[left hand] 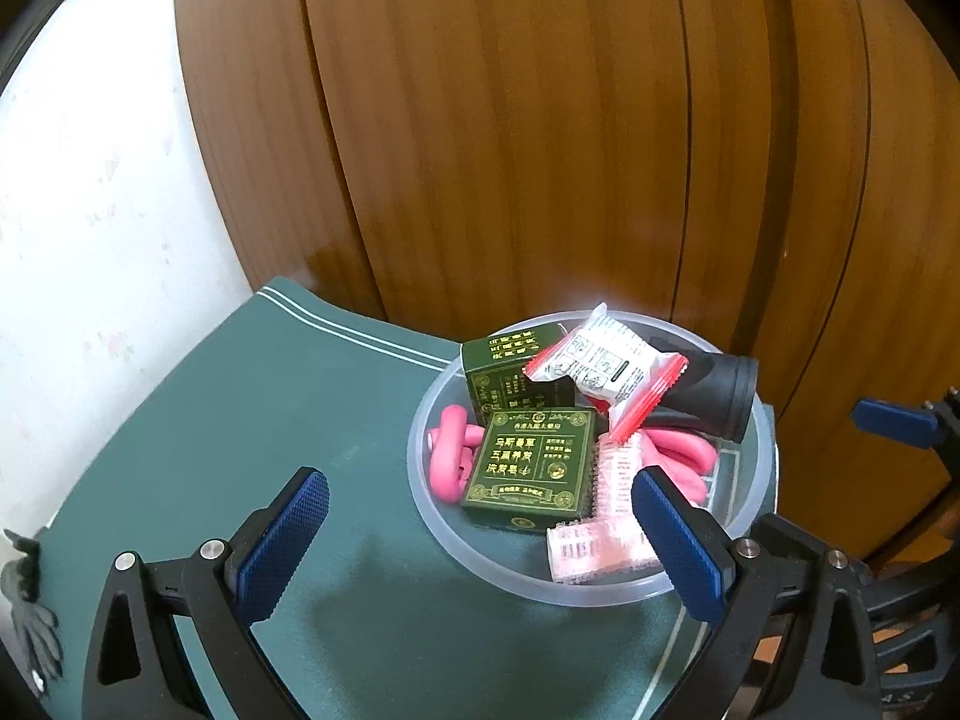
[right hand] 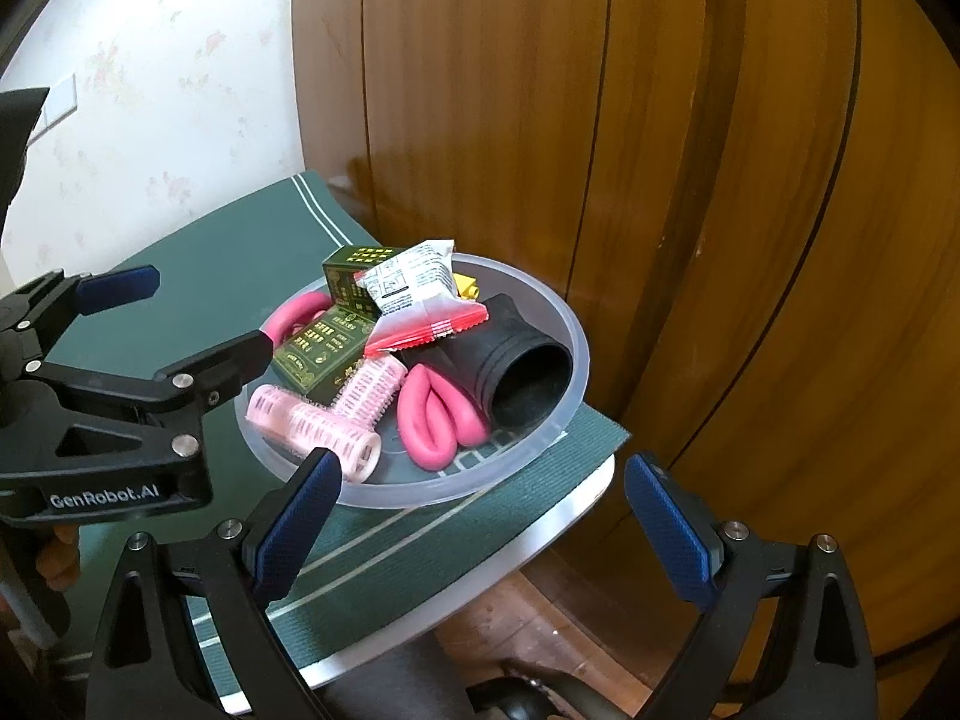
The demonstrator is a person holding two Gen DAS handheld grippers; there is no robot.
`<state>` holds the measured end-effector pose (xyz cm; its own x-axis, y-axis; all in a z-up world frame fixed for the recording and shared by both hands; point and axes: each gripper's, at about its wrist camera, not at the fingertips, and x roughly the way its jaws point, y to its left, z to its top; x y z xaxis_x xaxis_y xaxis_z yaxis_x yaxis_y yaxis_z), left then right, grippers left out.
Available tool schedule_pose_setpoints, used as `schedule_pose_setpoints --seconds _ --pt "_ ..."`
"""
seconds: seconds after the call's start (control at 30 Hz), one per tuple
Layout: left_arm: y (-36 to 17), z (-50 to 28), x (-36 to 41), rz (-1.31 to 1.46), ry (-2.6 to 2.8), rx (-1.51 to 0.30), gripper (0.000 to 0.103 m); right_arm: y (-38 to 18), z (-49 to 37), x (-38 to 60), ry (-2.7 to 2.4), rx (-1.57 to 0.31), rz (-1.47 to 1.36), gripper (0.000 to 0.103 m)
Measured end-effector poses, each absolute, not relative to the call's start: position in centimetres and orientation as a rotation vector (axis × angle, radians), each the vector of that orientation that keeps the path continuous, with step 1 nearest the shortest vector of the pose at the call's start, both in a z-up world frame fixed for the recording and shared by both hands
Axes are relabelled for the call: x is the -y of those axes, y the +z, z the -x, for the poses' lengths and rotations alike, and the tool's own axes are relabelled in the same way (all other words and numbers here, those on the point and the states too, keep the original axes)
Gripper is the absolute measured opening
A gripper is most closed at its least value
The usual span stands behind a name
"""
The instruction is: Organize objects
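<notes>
- Both grippers are empty with fingers spread wide: your left gripper (left hand: 480,540) hangs over the near rim of the bowl (left hand: 765,444), and your right gripper (right hand: 483,534) sits back from its near-right edge.
- Everything looks gathered already in the clear plastic bowl on the green mat (left hand: 240,420), near the worktop's far right corner by the wooden door (left hand: 540,120).
- If you tidy further, lift the top layer first; the red-and-white snack packet (right hand: 414,294) lies across the two green boxes (left hand: 531,468) and the black tube (right hand: 522,366), so pulling anything beneath would likely tip it out.
- Pinch the packet by its crimped red edge, gently.
- Pink hair rollers (right hand: 318,420) at the near wall are bristly and light; close across the barrel.
- Looped pink foam curlers (right hand: 438,414) are soft and should squash.
- Brace the bowl, which probably slides on the mat.
</notes>
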<state>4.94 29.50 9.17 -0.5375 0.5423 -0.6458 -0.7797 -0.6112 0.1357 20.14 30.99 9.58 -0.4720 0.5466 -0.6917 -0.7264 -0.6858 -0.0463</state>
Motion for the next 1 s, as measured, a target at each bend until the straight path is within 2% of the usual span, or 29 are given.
schedule_pose_setpoints --seconds 1.0 --pt "8.5 -5.2 -29.8 0.741 2.166 -0.559 0.103 9.2 -20.3 -32.2 2.162 -0.32 0.913 0.096"
